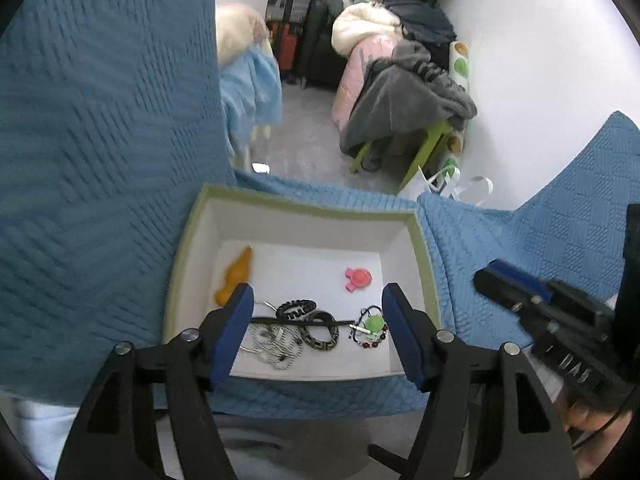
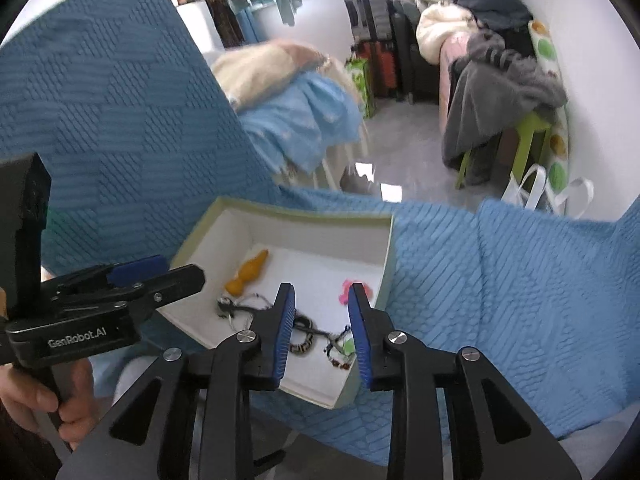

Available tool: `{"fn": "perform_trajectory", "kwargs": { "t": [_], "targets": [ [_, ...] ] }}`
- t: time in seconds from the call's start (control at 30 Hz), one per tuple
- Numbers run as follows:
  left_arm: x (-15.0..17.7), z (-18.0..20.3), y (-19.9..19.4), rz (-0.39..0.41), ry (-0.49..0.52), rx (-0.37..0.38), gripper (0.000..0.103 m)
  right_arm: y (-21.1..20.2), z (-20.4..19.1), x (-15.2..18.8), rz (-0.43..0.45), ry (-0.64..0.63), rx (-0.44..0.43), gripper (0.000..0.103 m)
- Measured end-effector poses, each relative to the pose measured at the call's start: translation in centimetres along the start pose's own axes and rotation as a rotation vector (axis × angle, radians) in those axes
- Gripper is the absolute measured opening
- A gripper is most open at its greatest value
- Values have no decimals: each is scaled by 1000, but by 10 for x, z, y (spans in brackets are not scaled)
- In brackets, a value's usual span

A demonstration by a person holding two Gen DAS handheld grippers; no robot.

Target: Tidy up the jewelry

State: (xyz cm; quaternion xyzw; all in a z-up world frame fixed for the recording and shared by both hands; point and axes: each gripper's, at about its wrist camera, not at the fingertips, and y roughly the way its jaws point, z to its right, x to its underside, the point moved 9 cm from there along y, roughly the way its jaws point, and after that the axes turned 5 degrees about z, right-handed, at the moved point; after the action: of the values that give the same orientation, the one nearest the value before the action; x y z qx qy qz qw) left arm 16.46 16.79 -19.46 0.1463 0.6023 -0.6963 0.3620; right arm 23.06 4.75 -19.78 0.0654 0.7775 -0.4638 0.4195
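Room: cluttered bedroom; blue quilted cover (image 1: 100, 160) draped over what looks like a sofa or bed, clothes heaped on a green stool (image 1: 432, 136) against the far wall.
Left claw (image 1: 318, 332): jaws stand wide apart, nothing between the pads; it hangs over the near edge of the box, pointing down into it.
Box (image 1: 304, 216): shallow, white inside, pale green rim, resting on the blue cover; open, no lid in view.
Far left of box: orange clip (image 1: 236, 276) lying against the left wall.
Near left: white beaded chain (image 1: 272, 346) in a loose tangle with a dark cord.
Centre: black oval clip (image 1: 296, 308) and a patterned bangle (image 1: 320, 334), touching, with a thin dark stick laid across them.
Far right of centre: pink clip (image 1: 358, 279), apart from the rest.
Near right: green piece with a beaded bracelet (image 1: 370, 330), close to the right wall.
Right claw (image 2: 322, 332): jaws parted a little, nothing pinched; held above the box's near right corner. Hand on the left claw's handle shows in the right wrist view.
Progress: all jewelry in view sits inside the box, none on the cover. Judged mostly done on collecting; pieces are heaped and tangled, so sorting or untangling may remain, if wanted.
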Motion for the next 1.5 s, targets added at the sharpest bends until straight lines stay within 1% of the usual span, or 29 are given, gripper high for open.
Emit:
{"fn": "perform_trajectory", "kwargs": {
  "t": [0.07, 0.13, 0.17, 0.27, 0.33, 0.43, 0.57, 0.73, 0.8, 0.83, 0.9, 0.97, 1.03, 1.13, 1.23, 1.37, 1.5],
  "targets": [
    [-9, 4, -20, 32, 2, 16, 67, -20, -3, -14, 42, -11, 6, 26],
    [-18, 8, -41, 67, 4, 10, 67, -41, -7, -29, 89, -28, 24, 26],
    [-23, 11, -56, 96, 16, 4, 67, -53, -9, -36, 114, -28, 21, 26],
    [-32, 21, -84, 142, 30, 21, 67, -88, -18, -53, 191, -34, 9, 26],
    [-37, 29, -105, 177, 55, 17, 67, -105, -23, -60, 226, -39, 2, 26],
    [-40, 37, -125, 210, 76, 16, 67, -127, -29, -67, 273, -32, -13, 26],
    [-39, 43, -149, 252, 88, -4, 67, -151, -34, -66, 314, -32, -16, 26],
    [-31, 47, -164, 270, 87, -14, 67, -168, -35, -52, 330, -40, -3, 26],
    [-26, 49, -169, 269, 98, -50, 67, -171, -34, -46, 324, -35, -2, 26],
    [-24, 51, -172, 276, 102, -53, 67, -171, -33, -41, 319, -33, -2, 26],
    [-18, 57, -176, 284, 101, -18, 67, -173, -31, -33, 318, -38, 10, 26],
    [-14, 58, -179, 307, 113, -25, 67, -175, -30, -24, 325, -51, 19, 26],
    [-6, 58, -179, 313, 126, -33, 67, -176, -27, -14, 319, -40, 28, 26],
    [3, 55, -177, 297, 116, -29, 67, -173, -25, 0, 281, -45, 40, 26],
    [11, 49, -173, 284, 104, -53, 67, -172, -26, 12, 261, -51, 49, 26],
    [18, 45, -173, 265, 90, -60, 67, -169, -27, 25, 234, -49, 58, 26],
    [26, 43, -172, 249, 86, -64, 67, -171, -25, 33, 237, -48, 88, 26]
  ]
}}
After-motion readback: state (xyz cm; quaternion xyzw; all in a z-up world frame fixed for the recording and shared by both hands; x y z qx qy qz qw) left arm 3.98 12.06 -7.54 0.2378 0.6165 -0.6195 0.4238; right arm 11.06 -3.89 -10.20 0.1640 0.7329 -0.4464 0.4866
